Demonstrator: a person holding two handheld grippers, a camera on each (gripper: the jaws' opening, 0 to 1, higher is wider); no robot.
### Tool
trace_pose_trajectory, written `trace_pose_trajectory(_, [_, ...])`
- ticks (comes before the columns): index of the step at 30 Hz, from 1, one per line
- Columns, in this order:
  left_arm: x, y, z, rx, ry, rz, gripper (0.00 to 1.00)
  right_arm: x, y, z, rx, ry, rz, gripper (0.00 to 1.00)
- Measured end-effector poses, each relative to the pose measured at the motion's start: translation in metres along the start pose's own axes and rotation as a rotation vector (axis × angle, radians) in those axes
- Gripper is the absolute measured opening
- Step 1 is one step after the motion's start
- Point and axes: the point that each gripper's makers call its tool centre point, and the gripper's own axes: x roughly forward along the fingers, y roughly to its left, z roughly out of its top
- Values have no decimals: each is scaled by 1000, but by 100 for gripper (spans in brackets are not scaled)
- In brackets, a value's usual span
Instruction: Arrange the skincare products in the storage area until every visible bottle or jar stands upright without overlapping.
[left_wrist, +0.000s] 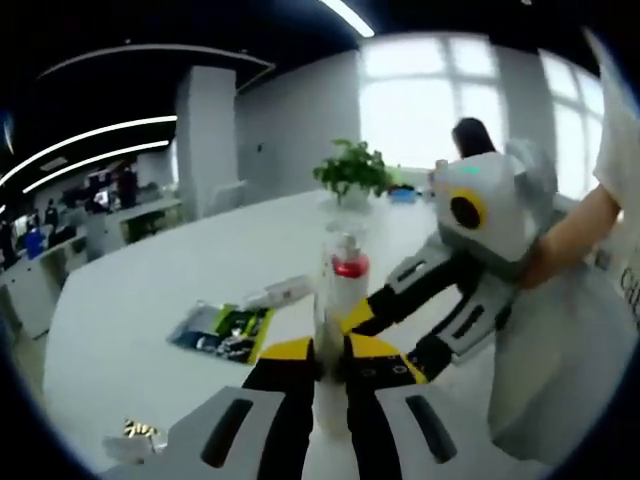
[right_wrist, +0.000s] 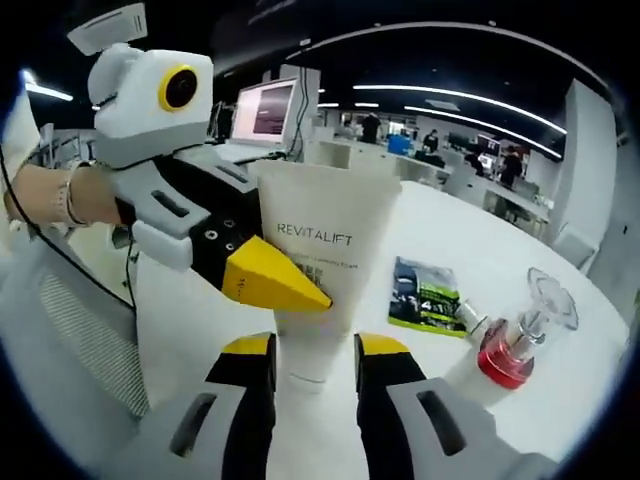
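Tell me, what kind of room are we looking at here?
Probably an open-plan office: long white table, open laptop at one end, potted plant by bright windows, and people at desks further back.

Tube and pump bottle on the table

The tube (right_wrist: 318, 262) stands between both grippers' jaws; the pump bottle (right_wrist: 503, 352) leans beside it, with the sachet (right_wrist: 424, 296) lying flat behind.

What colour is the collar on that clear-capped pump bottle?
Red collar, best seen in the right gripper view.
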Motion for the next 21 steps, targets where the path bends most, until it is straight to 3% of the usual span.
trace_pose_trajectory(4, [1, 1, 0, -1, -5, -19, 8, -17, -6, 3, -50, 45, 56, 27])
trace_pose_trajectory(7, [1, -1, 1, -1, -12, -28, 8, -25, -2, 19, -43, 6, 126, 32])
trace_pose_trajectory(9, [2, -2, 2, 0, -16, -31, 8, -30, -1, 27, -28, -9, 164, 27])
trace_pose_trajectory(15, [5, -5, 3, -2, -27, -54, 8, -38, -13, 48, -172, 35, 203, 25])
trace_pose_trajectory(18, [7, -4, 4, 8, -35, -64, 8, -44, -20, 70, -220, -2, 208, 22])
trace_pose_trajectory(21, [9, -6, 5, 11, -41, -80, 8, -48, -22, 80, -296, 15, 233, 23])
